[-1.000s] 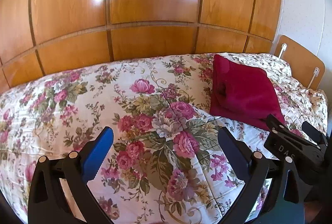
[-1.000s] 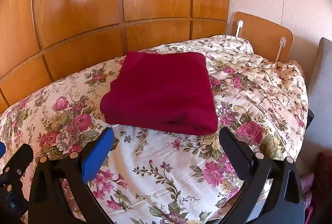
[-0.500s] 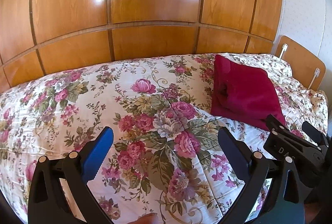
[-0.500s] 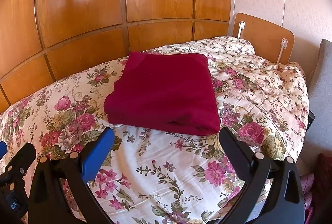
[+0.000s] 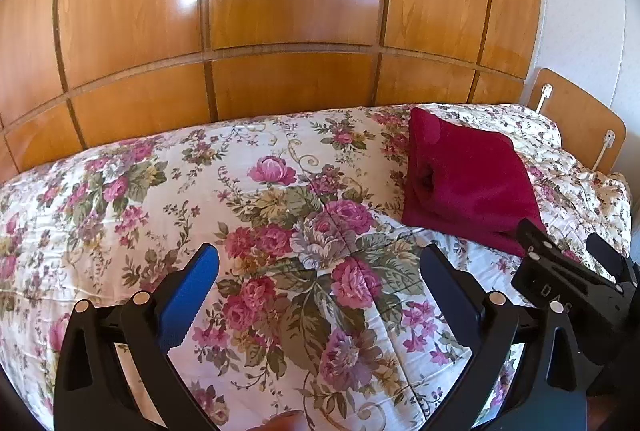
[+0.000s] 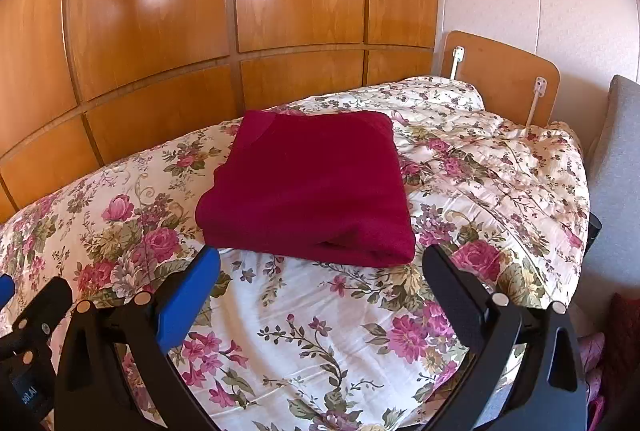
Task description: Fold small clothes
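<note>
Evidently the folded crimson garment (image 6: 308,187) is soft, light, floppy; grip its near rolled edge; left gripper (image 5: 316,279) and right gripper (image 6: 320,279) gape wide, empty.

item: dark red garment (image 6: 308,187) | look: plain, soft fleece-like cloth | state: folded into a thick rectangle, rounded fold edge facing the camera | pose: flat | place: on the floral bedspread (image 6: 320,331), toward its wood-panel side

matt fleecy red cloth (image 6: 308,183), glossy wood panelling (image 6: 160,11), printed cotton quilt (image 6: 320,331)
</note>
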A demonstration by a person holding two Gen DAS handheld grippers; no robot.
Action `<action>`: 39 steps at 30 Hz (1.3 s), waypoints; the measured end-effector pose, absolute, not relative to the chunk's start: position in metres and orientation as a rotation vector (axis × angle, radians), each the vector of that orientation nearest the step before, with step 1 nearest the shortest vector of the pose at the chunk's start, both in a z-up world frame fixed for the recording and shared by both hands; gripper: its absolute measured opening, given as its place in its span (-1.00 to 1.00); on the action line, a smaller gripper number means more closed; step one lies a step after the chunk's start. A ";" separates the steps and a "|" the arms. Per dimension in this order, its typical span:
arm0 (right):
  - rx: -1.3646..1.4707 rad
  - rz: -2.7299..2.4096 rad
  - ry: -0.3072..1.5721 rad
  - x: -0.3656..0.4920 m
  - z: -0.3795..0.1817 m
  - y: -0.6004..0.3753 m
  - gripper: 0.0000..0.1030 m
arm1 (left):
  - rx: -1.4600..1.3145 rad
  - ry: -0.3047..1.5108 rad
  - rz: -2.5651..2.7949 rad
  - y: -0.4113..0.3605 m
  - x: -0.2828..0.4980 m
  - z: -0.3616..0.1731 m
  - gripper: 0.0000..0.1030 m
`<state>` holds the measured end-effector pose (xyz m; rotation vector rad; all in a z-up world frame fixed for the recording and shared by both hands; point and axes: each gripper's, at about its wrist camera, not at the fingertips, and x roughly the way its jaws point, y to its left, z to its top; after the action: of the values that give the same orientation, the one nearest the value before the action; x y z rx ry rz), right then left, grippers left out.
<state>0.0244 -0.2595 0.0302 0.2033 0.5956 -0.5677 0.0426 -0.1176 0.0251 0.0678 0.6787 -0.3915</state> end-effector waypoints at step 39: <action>0.205 -0.574 0.596 0.020 0.030 -0.258 0.96 | 0.079 0.663 -0.410 -0.122 0.039 0.032 0.93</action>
<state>0.0202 -0.2582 0.0296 0.2050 0.5961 -0.5737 0.0386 -0.1224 0.0320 0.0791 0.6629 -0.4097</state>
